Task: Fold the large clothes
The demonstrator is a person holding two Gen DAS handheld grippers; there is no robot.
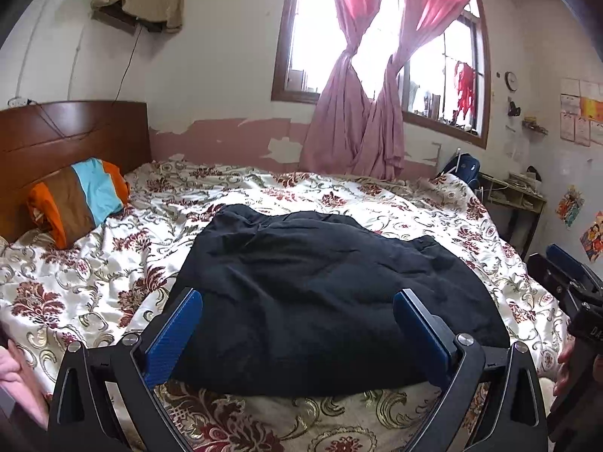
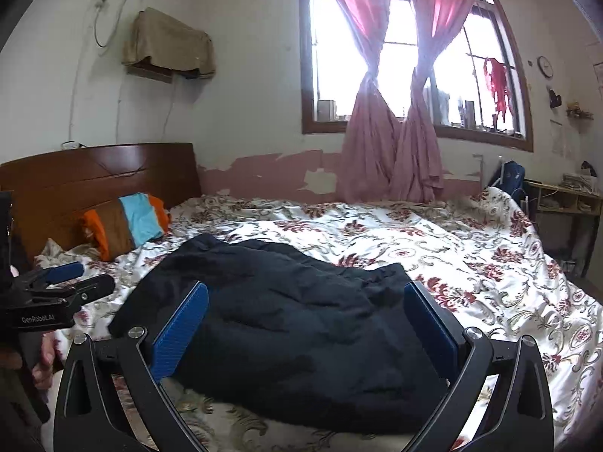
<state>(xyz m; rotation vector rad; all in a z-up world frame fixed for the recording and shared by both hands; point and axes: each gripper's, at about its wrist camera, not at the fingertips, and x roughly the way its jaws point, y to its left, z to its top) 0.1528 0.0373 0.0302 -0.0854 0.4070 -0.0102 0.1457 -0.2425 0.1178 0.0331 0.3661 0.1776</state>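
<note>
Left gripper [image 1: 297, 297]: blue ribbed pads spread wide, nothing between them. Right gripper [image 2: 307, 290] likewise agape and empty. "GenRobot.AI" reads on the left gripper's black body in the right wrist view. Black garment [image 1: 320, 293], matte and rumpled, lies just ahead of both grippers on the glossy floral bedspread [image 1: 94, 263]; bare bedspread beyond it. Striped pillow [image 1: 81, 197] far left, against the wooden headboard [image 1: 68, 132]. Pink curtains [image 1: 361, 113] farthest.

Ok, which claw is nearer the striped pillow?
Left. The left claw hangs over the black garment on the striped pillow side; the right claw hangs further along, away from it.
</note>
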